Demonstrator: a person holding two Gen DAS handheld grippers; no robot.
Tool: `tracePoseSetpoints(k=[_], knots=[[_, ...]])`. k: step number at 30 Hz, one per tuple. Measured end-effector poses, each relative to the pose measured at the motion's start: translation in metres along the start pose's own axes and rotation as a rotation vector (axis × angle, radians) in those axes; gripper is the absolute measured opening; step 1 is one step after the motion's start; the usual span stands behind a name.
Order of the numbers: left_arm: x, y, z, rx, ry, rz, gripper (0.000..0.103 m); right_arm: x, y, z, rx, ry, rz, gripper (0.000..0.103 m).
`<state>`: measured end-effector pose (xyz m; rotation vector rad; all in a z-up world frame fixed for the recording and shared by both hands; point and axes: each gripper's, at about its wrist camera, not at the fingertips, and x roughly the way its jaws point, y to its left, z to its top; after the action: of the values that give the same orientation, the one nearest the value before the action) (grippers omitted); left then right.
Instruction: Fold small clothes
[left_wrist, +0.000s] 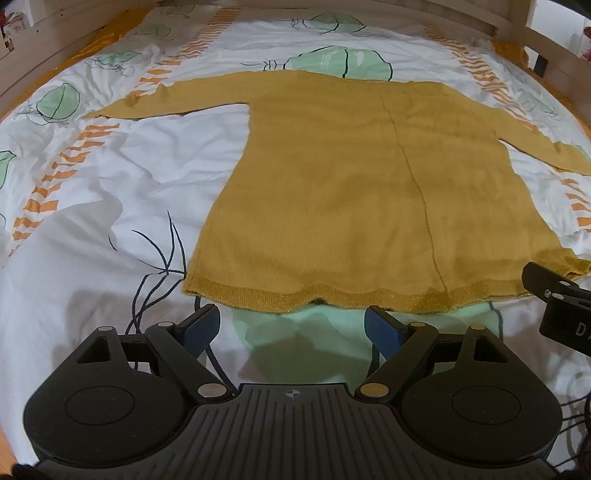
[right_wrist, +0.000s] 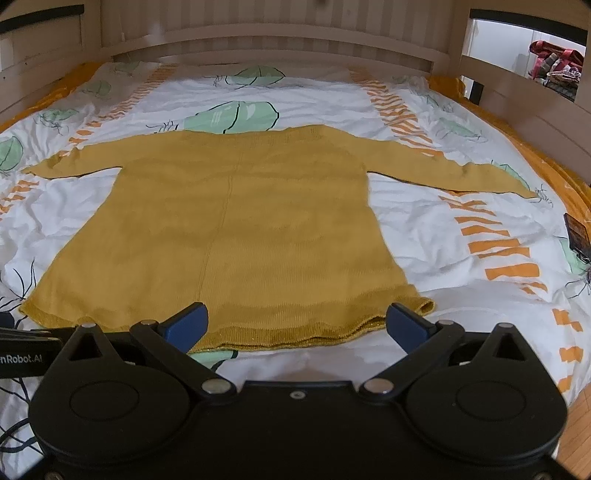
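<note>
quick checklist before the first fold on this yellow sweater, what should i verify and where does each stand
1. Sweater spread flat on the duvet, body unfolded: ok.
2. Both sleeves out sideways, left sleeve and right sleeve lying flat: ok.
3. Left gripper open and empty, just short of the hem: ok.
4. Right gripper open and empty, fingers either side of the hem: ok.
5. Hem flat: not ok, its right corner looks slightly curled.
6. Path free of clutter: cannot tell, a dark object lies at the right edge of the bed.
</note>
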<state>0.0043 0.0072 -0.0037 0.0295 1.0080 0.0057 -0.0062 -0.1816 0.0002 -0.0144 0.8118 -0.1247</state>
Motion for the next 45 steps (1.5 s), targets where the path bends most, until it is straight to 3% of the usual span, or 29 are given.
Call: tracePoseSetpoints(k=[45], knots=[[0.0060, 0.0013, -0.0043, -0.002, 0.023, -0.001, 0.086, 0.0044, 0.0040, -0.0016, -0.002, 0.028, -0.005, 0.102]])
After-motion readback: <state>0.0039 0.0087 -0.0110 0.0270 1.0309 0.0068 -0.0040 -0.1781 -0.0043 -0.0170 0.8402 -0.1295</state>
